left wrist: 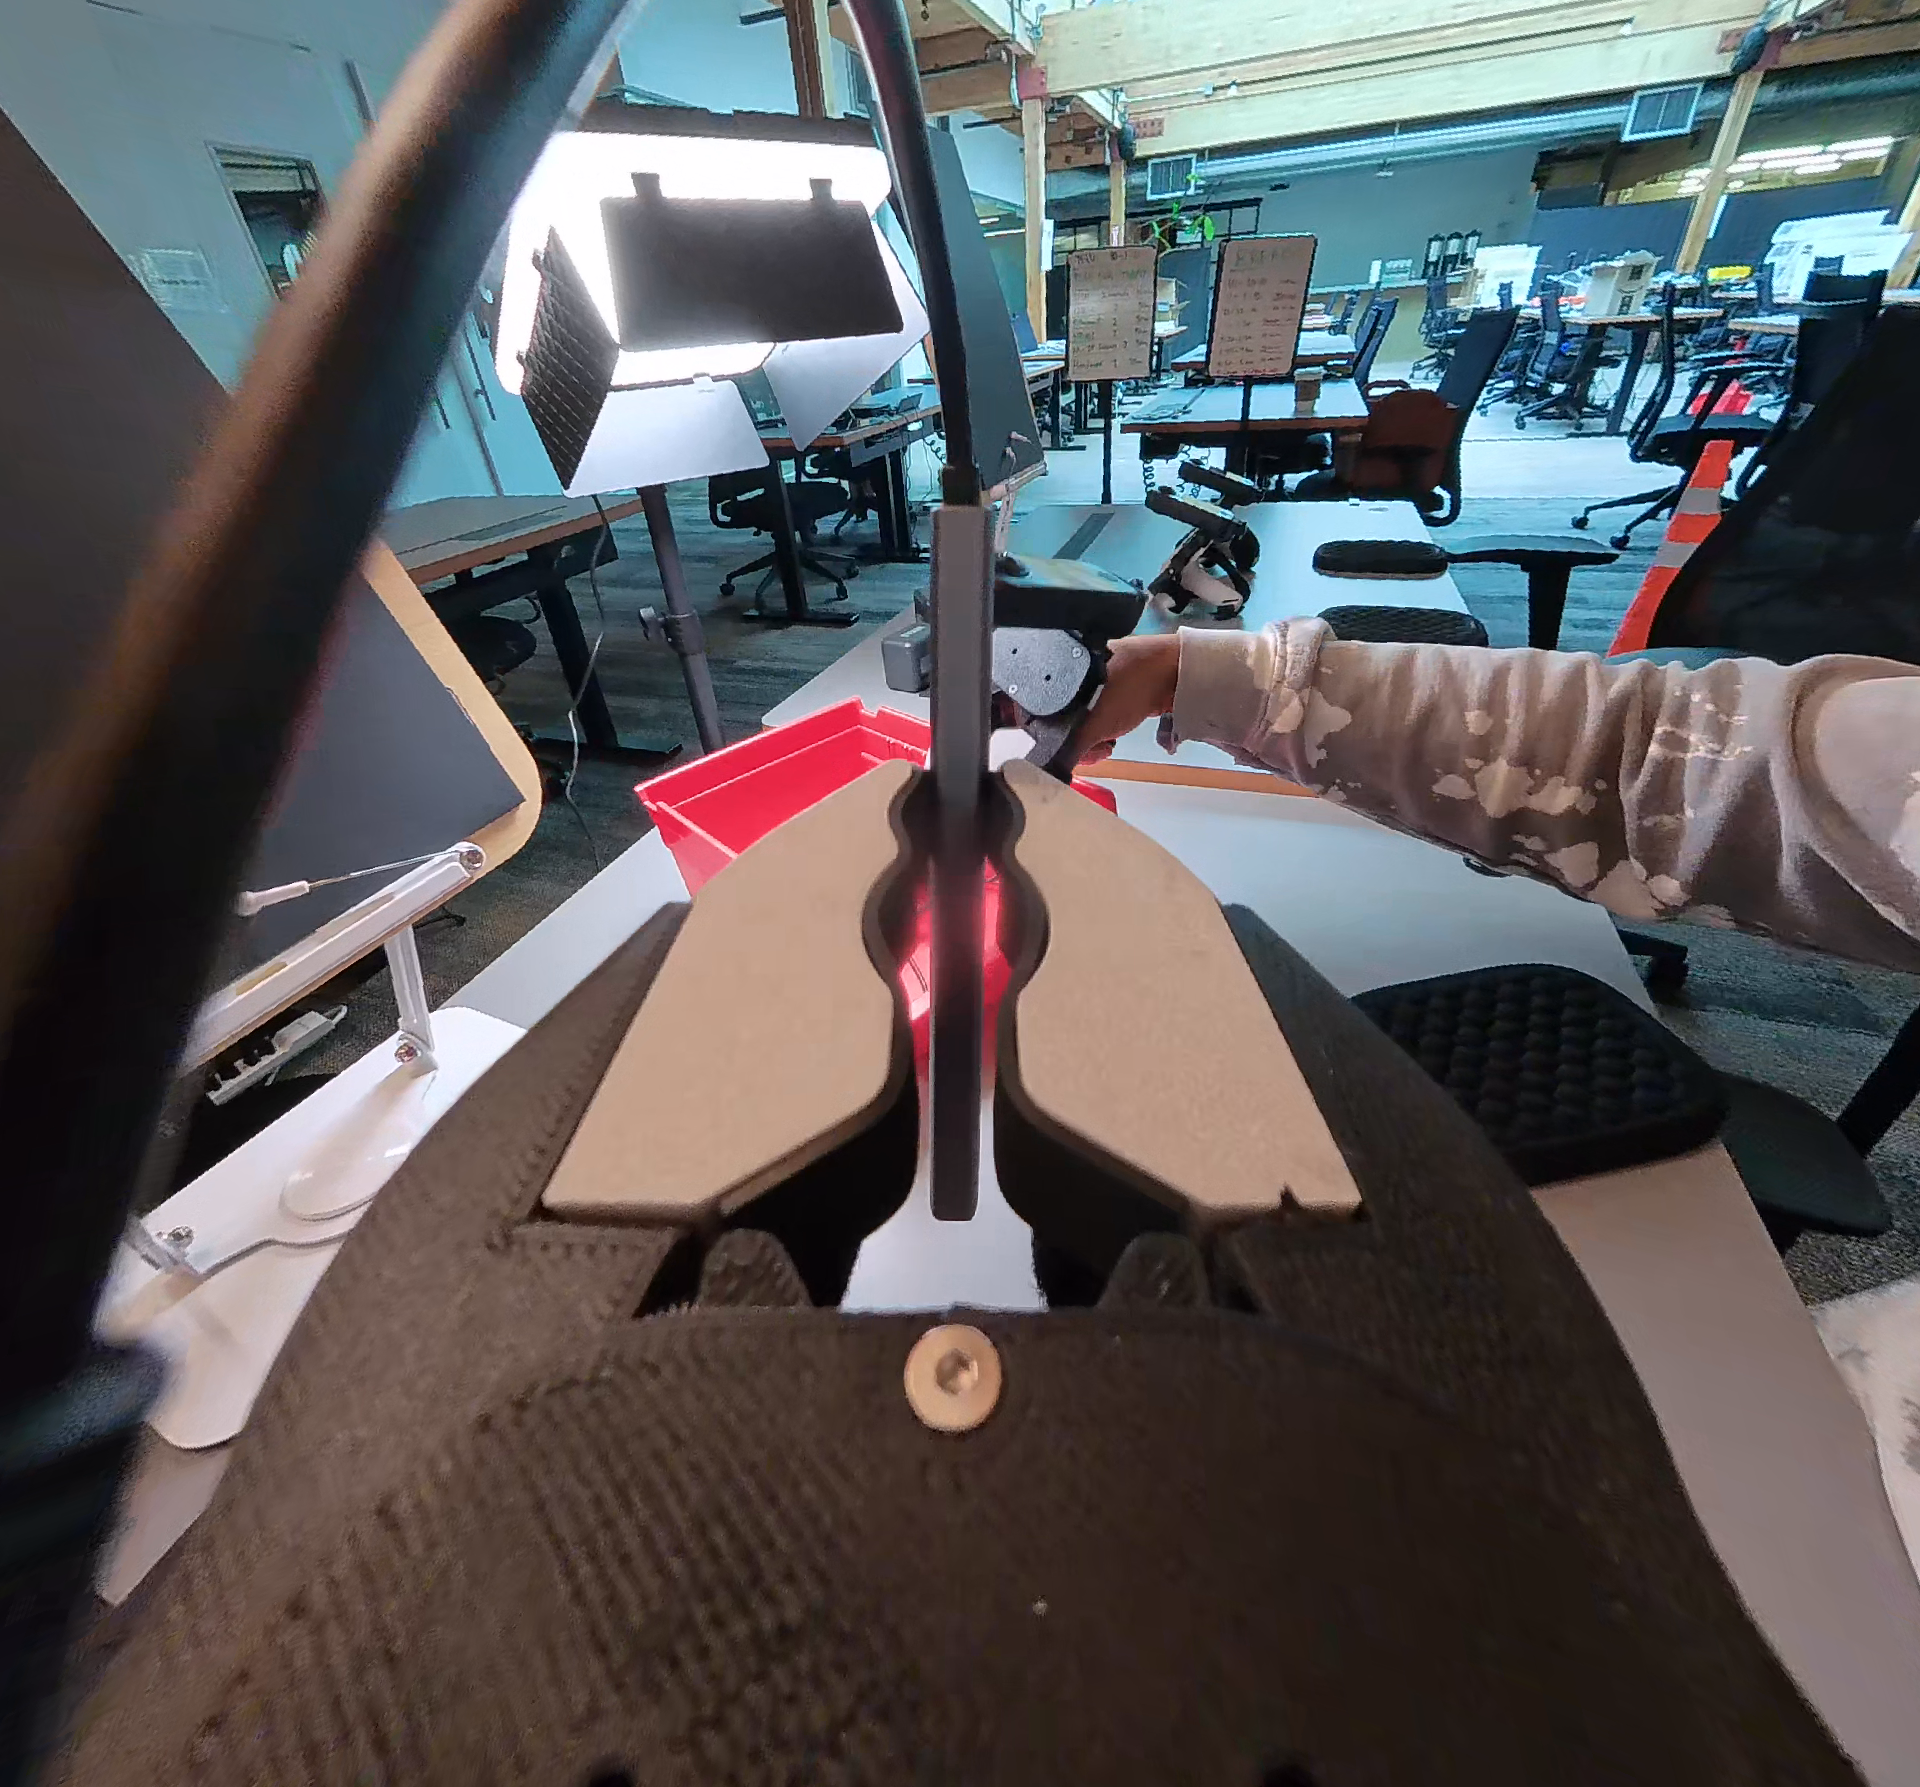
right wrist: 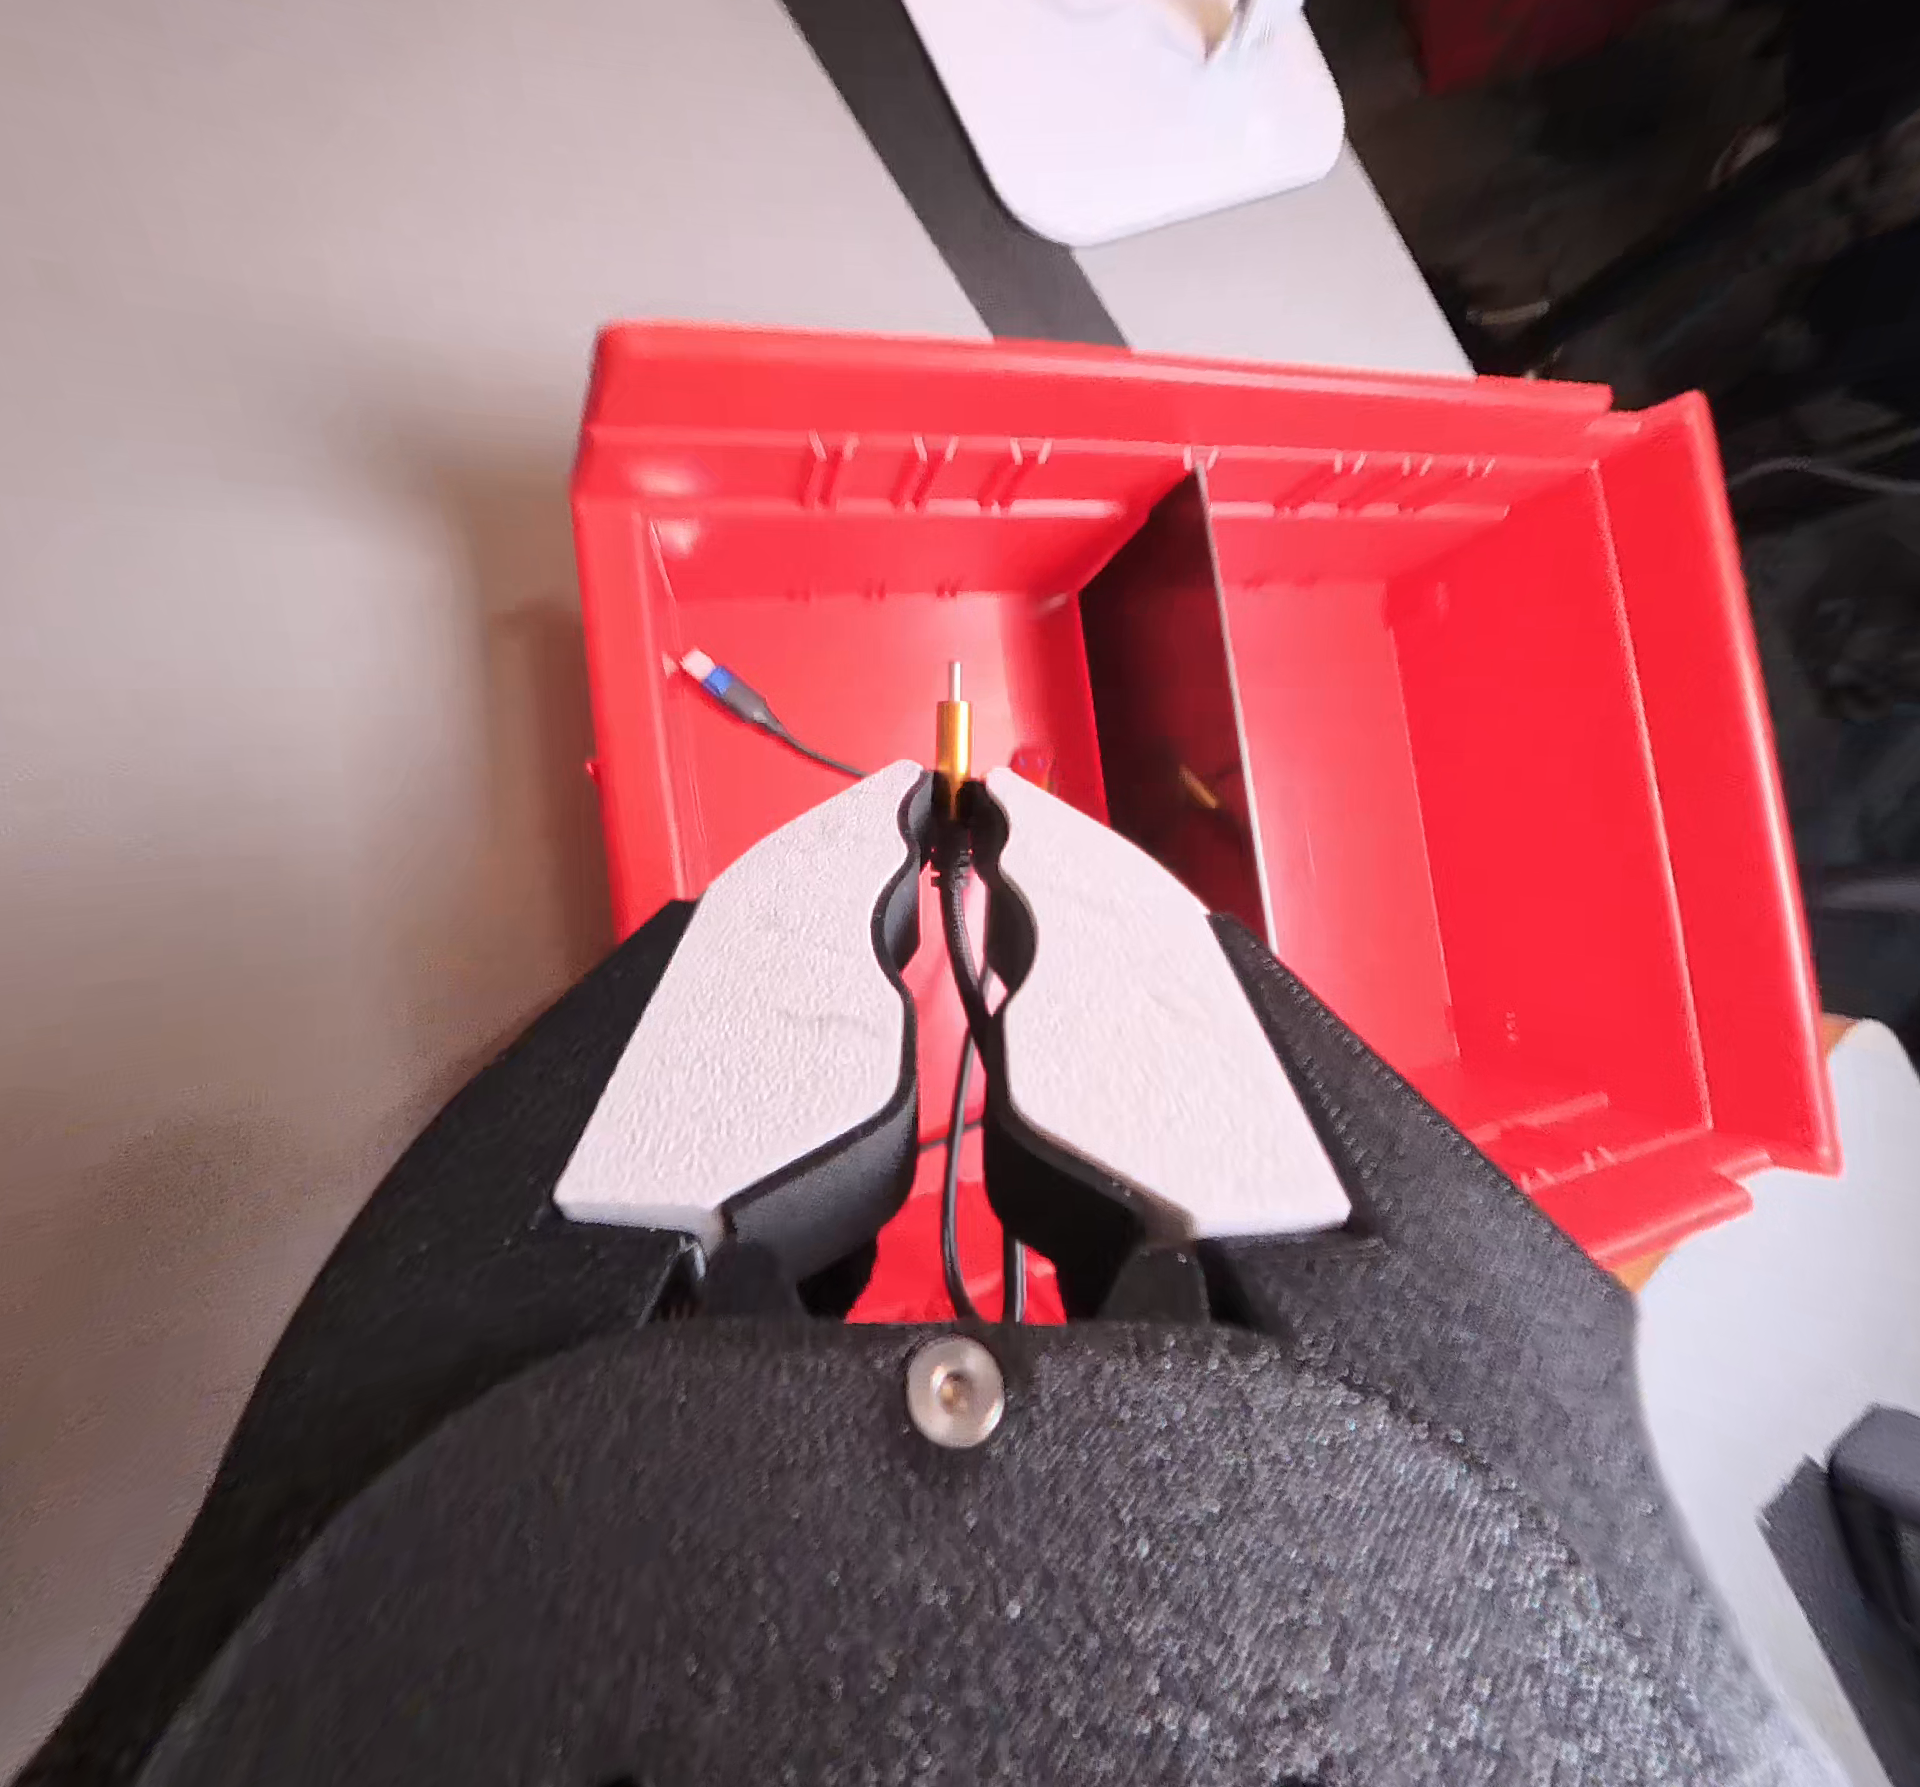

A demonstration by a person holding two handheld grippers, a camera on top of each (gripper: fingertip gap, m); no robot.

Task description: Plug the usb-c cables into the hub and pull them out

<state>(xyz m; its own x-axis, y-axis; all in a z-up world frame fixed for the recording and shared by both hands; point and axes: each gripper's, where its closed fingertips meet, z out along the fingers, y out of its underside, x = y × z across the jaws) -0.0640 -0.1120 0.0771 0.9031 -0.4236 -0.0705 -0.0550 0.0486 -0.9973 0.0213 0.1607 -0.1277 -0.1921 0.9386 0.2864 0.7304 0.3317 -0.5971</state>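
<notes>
My left gripper [left wrist: 958, 787] is shut on a slim grey hub [left wrist: 956, 657], held edge-on and sticking up past the fingertips. The hub's own black cable [left wrist: 914, 127] arcs from its far end back over the camera. My right gripper [right wrist: 954, 779] is shut on a usb-c cable with an orange-gold plug [right wrist: 953, 738], its metal tip pointing forward over the left compartment of the red bin [right wrist: 1122, 387]. The cable's black cord [right wrist: 961, 989] runs back between the fingers. The right gripper also shows in the left wrist view [left wrist: 1039, 688], held by a hand behind the hub.
A second cable with a blue and white plug [right wrist: 717, 688] lies in the bin's left compartment. A grey divider [right wrist: 1226, 657] splits the bin. A white lamp base [right wrist: 1132, 54] stands beyond it on the grey table [right wrist: 260, 387]. A sleeved arm [left wrist: 1507, 761] reaches in from the right. Some 35 cm of space lies between my two pairs of fingers.
</notes>
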